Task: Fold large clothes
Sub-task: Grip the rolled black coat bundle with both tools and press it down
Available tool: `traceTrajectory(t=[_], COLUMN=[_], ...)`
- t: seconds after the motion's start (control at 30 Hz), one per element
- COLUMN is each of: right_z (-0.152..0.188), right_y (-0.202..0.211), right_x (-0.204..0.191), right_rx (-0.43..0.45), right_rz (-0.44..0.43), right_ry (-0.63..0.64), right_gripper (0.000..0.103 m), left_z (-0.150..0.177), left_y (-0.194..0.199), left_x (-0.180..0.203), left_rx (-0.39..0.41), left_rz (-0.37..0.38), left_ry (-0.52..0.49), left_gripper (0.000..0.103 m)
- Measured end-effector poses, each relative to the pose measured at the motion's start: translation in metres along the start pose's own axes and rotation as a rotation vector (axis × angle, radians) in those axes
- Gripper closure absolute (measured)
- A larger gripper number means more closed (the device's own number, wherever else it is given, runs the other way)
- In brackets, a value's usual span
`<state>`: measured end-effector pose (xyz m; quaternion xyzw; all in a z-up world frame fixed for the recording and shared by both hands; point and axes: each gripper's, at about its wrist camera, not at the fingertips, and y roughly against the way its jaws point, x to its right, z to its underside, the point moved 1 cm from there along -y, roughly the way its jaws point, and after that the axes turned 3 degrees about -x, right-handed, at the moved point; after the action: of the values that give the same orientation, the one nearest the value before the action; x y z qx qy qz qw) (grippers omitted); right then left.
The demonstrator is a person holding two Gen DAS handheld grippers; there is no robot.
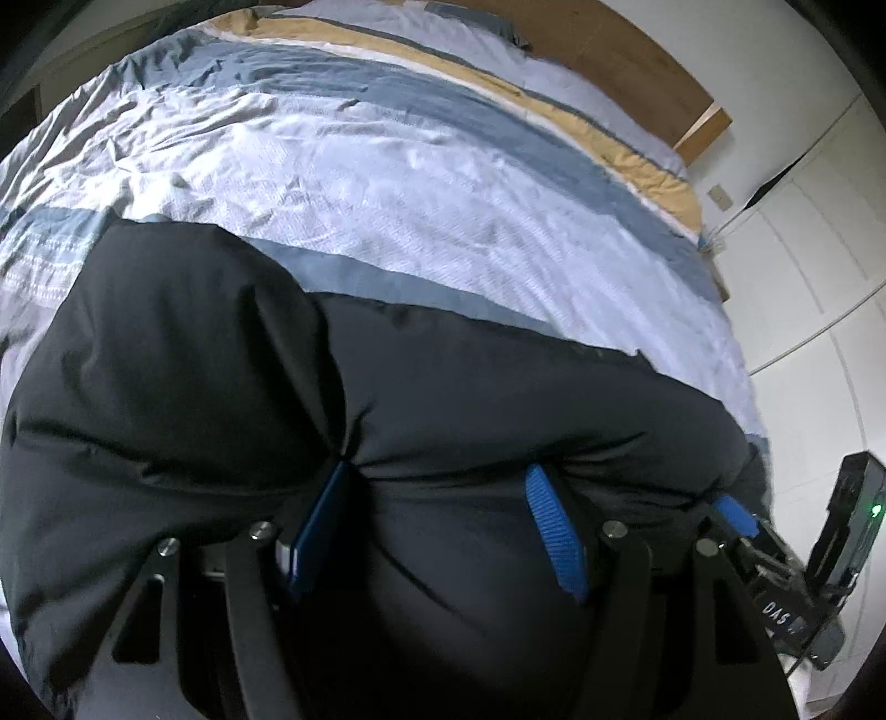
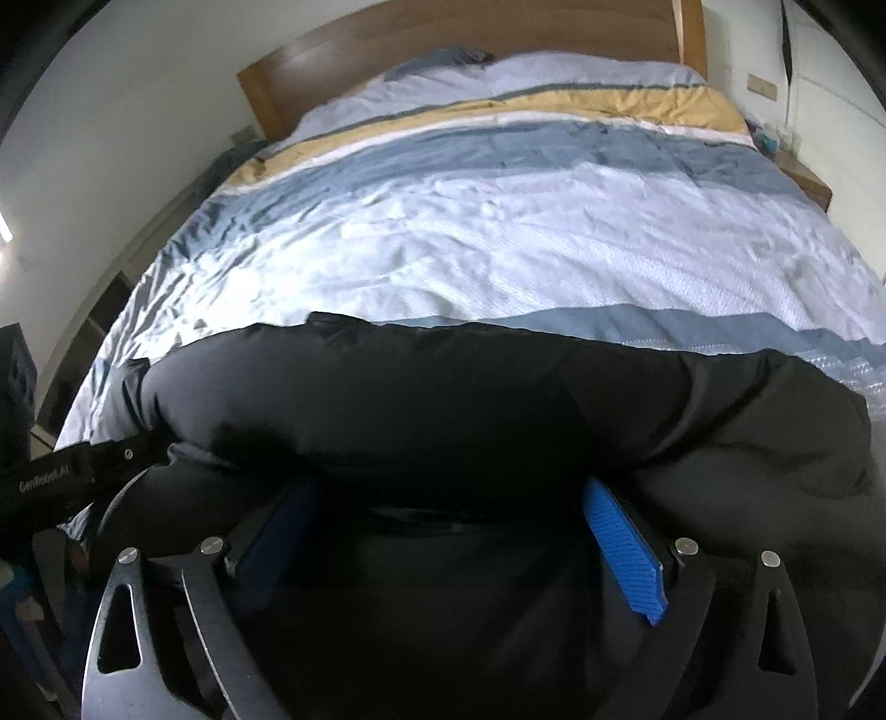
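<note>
A large black puffy jacket (image 1: pixel 232 376) lies at the near edge of the bed; it also fills the lower half of the right wrist view (image 2: pixel 498 399). My left gripper (image 1: pixel 437 476) has its blue fingers (image 1: pixel 554 531) pressed into a thick bulge of the jacket, closed on it. My right gripper (image 2: pixel 448 487) likewise has its blue fingers (image 2: pixel 623 545) around a thick fold of the jacket. The other gripper shows at the right edge of the left wrist view (image 1: pixel 775 554) and at the left edge of the right wrist view (image 2: pixel 66 476).
The bed has a wrinkled white, blue and yellow striped duvet (image 1: pixel 387 166), also seen in the right wrist view (image 2: pixel 498 221). A wooden headboard (image 2: pixel 443 39) stands at the far end. White walls and a cupboard (image 1: pixel 803 249) lie to the right.
</note>
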<state>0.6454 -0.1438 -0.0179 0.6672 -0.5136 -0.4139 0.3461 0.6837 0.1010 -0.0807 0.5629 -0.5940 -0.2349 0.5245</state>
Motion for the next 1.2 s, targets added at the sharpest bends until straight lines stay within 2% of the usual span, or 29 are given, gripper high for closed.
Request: traceTrajectory(t=[0.2,0.27,0.43,0.5,0.57,0.63,0.7,0.8,0.9,1.0,1.07,1.2], right_z=[-0.005,-0.005,0.003,0.007,0.009,0.012,0.015,0.023,0.037,0.054,0.063,0.076], right_y=[-0.006,0.000,0.004,0.005,0.010,0.018,0.032,0.059,0.075,0.072,0.065,0.060], right_x=[0.014,0.032,0.096,0.115,0.126,0.131,0.129,0.109,0.085,0.069,0.070,0.090], right_rx=[-0.027,-0.032,-0.075,-0.099,-0.111,-0.112,-0.088,-0.035,-0.009,-0.031,-0.057,-0.080], right_rz=[0.043,0.077,0.141,0.144,0.184,0.216,0.225,0.165,0.106,0.088,0.095,0.168], right_ry=[-0.034,-0.056,-0.184,-0.216,-0.218,-0.224,-0.220,-0.186,-0.132,-0.085,-0.081,-0.100], right_gripper=[0.007,0.007,0.007,0.007,0.008,0.008,0.008,0.007,0.005,0.003,0.002,0.001], left_z=[-0.002,-0.006,-0.017,-0.018,-0.016,-0.011,-0.004,0.011,0.023,0.037,0.045,0.059], left_y=[-0.003,0.001,0.004,0.008,0.016,0.031,0.046,0.065,0.061,0.056,0.057,0.064], left_x=[-0.009,-0.021,-0.075,-0.095,-0.113,-0.122,-0.120,-0.106,-0.100,-0.099,-0.099,-0.104], left_rx=[-0.008,-0.012,-0.066,-0.074,-0.078,-0.054,-0.016,0.014,-0.018,-0.032,-0.028,-0.027], left_rz=[-0.030,-0.046,-0.129,-0.170,-0.205,-0.173,-0.121,-0.083,-0.106,-0.149,-0.158,-0.210], left_ry=[-0.003,0.014,0.135,0.164,0.183,0.198,0.169,0.087,0.053,0.038,0.037,0.026], left_gripper=[0.038,0.038,0.038,0.038,0.038,0.038,0.038,0.038,0.038,0.038,0.038,0.038])
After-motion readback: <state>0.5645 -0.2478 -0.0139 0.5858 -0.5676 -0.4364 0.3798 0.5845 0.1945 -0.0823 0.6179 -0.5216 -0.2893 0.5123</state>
